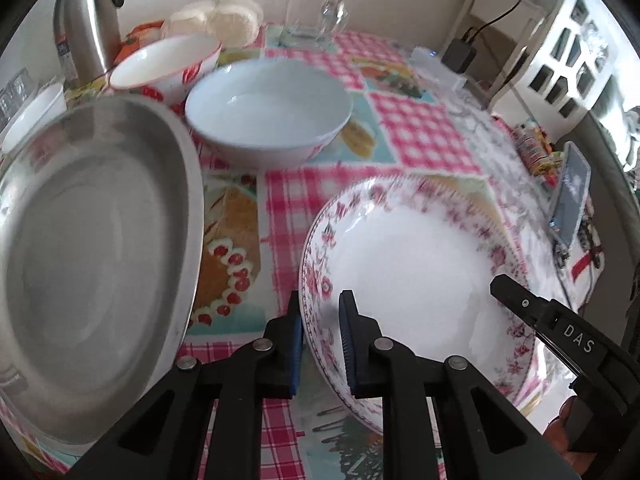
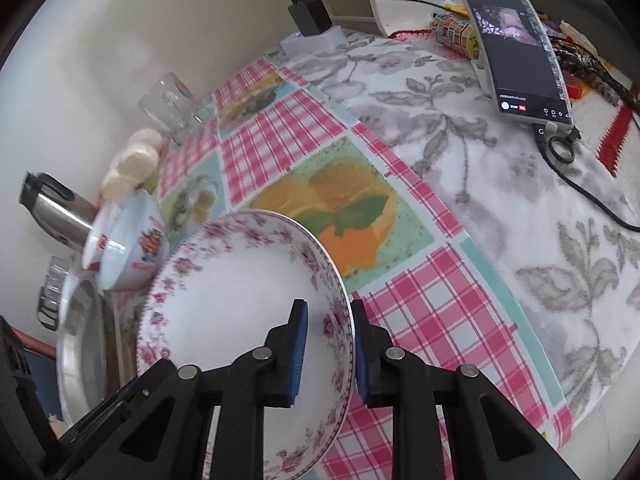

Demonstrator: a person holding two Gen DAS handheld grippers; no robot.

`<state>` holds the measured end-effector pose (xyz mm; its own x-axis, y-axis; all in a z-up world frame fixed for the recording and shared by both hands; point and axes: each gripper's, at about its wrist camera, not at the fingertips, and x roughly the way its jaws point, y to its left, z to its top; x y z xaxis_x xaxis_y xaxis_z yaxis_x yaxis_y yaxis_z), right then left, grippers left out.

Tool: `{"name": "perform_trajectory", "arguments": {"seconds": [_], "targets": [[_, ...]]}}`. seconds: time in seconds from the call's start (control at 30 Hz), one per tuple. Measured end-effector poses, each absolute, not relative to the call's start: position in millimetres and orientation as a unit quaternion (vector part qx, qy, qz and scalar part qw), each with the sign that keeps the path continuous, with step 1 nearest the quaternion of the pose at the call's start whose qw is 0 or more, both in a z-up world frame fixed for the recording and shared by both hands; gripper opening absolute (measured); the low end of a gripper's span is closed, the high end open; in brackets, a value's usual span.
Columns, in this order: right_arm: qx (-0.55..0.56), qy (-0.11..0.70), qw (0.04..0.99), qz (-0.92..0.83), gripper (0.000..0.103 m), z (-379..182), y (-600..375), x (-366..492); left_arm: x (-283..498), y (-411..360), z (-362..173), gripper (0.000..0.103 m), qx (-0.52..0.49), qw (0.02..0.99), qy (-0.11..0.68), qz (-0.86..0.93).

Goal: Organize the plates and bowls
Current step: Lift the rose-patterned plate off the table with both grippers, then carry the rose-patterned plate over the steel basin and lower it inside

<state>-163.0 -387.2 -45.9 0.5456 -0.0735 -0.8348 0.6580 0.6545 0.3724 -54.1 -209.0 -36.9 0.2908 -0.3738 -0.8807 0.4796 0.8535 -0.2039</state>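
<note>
A white plate with a pink floral rim (image 1: 404,268) is held between both grippers, tilted above the checked tablecloth; it also shows in the right wrist view (image 2: 240,300). My left gripper (image 1: 320,344) is shut on its left rim. My right gripper (image 2: 329,354) is shut on its right rim; its finger also shows in the left wrist view (image 1: 520,304). A steel plate (image 1: 92,264) lies to the left. A plain white bowl (image 1: 268,112) stands behind, and a white bowl with red print (image 1: 168,64) behind that.
A steel thermos (image 1: 84,20), a glass (image 1: 316,12) and wrapped white rounds (image 1: 224,20) stand at the back by the wall. A phone on a stand (image 2: 516,48) with its cable and a charger (image 2: 308,12) sit on the grey floral cloth at the right.
</note>
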Motion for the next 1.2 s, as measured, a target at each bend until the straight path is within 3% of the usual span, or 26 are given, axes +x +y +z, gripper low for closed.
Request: {"name": "perform_trajectory", "arguments": {"seconds": [0.7,1.2], "targets": [[0.331,0.348,0.848,-0.224,0.023,-1.0,-370.6,-172.9,-49.7,-183.7,18.8,0.018,-0.012,0.824,0.478,-0.305],[0.300,0.350,0.866,-0.194,0.023,19.3,-311.9,-134.3,-17.5,-119.6,34.8,0.018,-0.060,0.832,0.471,-0.288]]}}
